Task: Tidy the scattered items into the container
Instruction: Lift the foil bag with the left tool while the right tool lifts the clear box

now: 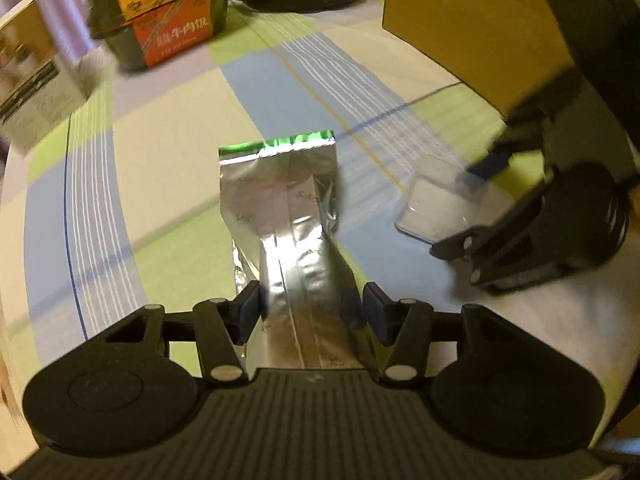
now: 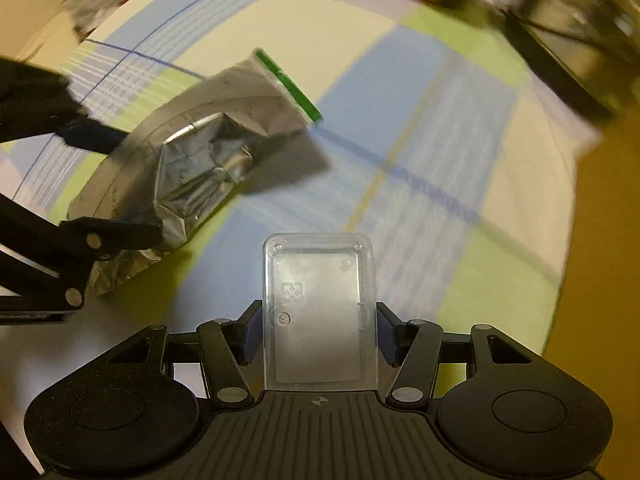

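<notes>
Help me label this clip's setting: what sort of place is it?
Probably a home dining table: a checked tablecloth, an instant beef-rice meal box and a cardboard box suggest it.

- Left gripper (image 1: 312,312): black ribbed body, two round side housings, silver pivot screws, dark blue pads.
- Right gripper (image 2: 318,328): same black build, small crosshair marking.

Orange food box (image 1: 170,36) reads "牛肉饭"; clear plastic case (image 2: 320,316) bears embossed recycling-type mark.
</notes>
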`<state>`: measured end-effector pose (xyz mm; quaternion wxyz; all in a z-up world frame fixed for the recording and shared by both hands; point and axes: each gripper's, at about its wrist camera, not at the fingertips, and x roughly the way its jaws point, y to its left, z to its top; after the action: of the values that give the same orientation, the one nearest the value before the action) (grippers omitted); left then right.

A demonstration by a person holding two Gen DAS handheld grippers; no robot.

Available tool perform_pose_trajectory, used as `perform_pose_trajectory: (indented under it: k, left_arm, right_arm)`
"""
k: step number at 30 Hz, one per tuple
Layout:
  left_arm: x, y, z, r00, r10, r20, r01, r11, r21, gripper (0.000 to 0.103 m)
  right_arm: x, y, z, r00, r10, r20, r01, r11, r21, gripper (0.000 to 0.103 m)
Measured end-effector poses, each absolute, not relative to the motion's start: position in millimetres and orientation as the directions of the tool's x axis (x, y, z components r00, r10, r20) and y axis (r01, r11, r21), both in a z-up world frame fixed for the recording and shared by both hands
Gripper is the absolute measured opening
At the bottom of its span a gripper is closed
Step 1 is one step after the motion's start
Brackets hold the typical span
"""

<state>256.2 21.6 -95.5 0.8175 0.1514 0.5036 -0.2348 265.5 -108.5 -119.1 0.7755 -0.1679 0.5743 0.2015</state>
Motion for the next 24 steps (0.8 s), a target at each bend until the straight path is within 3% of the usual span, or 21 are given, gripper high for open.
perform_pose_trajectory:
  k: [12, 17, 24]
  left_arm:
    - [159.3, -8.7, -69.1, 0.467, -0.177, -0.867, 0.439, 0.897, 0.054, 0.048]
    - [157.4, 3.6, -62.9, 0.518, -0.143, -0.843, 0.285, 0.959, 0.012, 0.069]
    - [183.2, 17.4, -67.5, 0.539, -0.119, -0.834, 0.163, 0.986, -0.036, 0.076]
  right_arm:
    - [152.5, -158.0, -99.7, 0.351, 0.151, -0.924, -0.271, 0.961, 0.054, 0.059]
    - [139.4, -159.6, -96.6, 0.395, 0.193, -0.898, -0.282, 0.956, 0.081, 0.06]
    - [136.3, -170.2, -105.1, 0.416, 0.21, -0.885, -0.293, 0.952, 0.088, 0.06]
